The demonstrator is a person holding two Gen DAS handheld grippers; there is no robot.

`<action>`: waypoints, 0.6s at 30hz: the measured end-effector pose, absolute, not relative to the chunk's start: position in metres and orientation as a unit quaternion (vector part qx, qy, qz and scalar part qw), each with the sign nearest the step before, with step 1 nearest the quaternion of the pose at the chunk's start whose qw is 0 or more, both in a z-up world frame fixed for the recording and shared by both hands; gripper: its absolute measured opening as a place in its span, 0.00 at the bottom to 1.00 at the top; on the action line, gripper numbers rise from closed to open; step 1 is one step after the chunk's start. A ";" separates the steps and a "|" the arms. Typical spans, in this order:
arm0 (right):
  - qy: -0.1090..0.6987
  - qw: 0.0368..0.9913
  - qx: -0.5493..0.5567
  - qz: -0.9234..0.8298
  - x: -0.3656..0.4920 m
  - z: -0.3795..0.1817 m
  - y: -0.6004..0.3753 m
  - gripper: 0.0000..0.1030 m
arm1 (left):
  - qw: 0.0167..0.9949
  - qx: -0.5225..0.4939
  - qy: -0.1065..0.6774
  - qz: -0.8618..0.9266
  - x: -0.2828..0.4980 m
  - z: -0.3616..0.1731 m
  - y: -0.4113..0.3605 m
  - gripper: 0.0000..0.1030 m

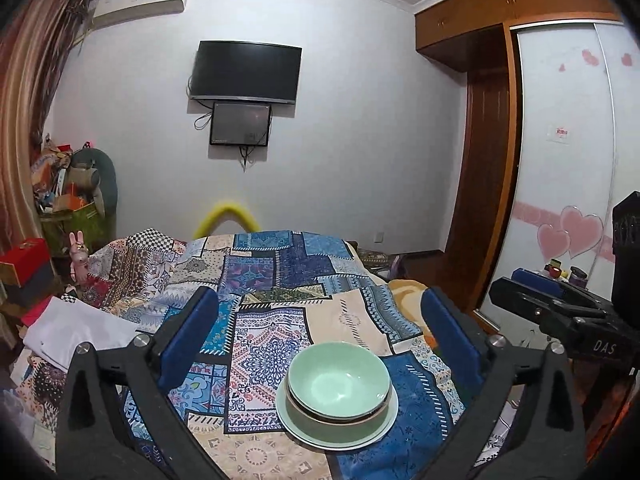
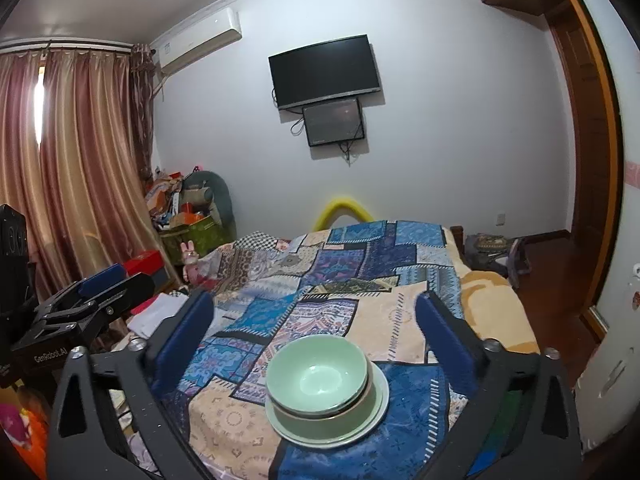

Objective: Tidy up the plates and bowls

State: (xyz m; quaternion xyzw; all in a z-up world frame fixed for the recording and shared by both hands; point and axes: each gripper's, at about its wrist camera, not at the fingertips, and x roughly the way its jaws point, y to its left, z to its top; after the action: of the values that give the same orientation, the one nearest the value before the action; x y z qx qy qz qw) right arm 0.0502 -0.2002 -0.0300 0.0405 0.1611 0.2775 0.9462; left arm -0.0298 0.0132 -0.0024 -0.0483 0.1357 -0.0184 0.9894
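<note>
A pale green bowl [image 1: 339, 378] sits nested in a second green bowl [image 1: 338, 420], and both stand on a pale green plate [image 1: 292, 424] on the patchwork bedspread [image 1: 264, 280]. The same stack shows in the right wrist view: top bowl [image 2: 317, 374], lower bowl [image 2: 320, 422], plate [image 2: 380, 398]. My left gripper [image 1: 320, 308] is open and empty, held above and behind the stack. My right gripper [image 2: 314, 308] is open and empty, also above the stack. The right gripper shows at the right edge of the left wrist view [image 1: 552, 304], and the left gripper at the left edge of the right wrist view [image 2: 96, 292].
The bed fills the middle of the room. A white folded cloth [image 1: 76, 330] lies on its left side. Boxes and bags [image 1: 68, 188] pile in the far left corner. A wardrobe with sliding doors [image 1: 568, 160] stands at the right. A TV [image 1: 246, 72] hangs on the far wall.
</note>
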 end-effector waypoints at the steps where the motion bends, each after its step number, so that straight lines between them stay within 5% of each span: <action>1: 0.162 0.946 0.039 0.277 0.049 -0.030 -0.200 0.99 | 0.989 -0.048 0.136 -0.018 -0.030 -0.003 0.013 1.00; 18: 0.159 0.948 0.035 0.272 0.044 -0.032 -0.204 1.00 | 0.989 -0.041 0.140 -0.016 -0.027 -0.012 0.009 1.00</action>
State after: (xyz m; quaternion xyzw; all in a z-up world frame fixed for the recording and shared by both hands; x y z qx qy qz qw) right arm 0.0437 -0.2044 -0.0318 0.0346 0.1594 0.2720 0.9484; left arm -0.0274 0.0086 -0.0115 -0.0408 0.1400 -0.0155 0.9892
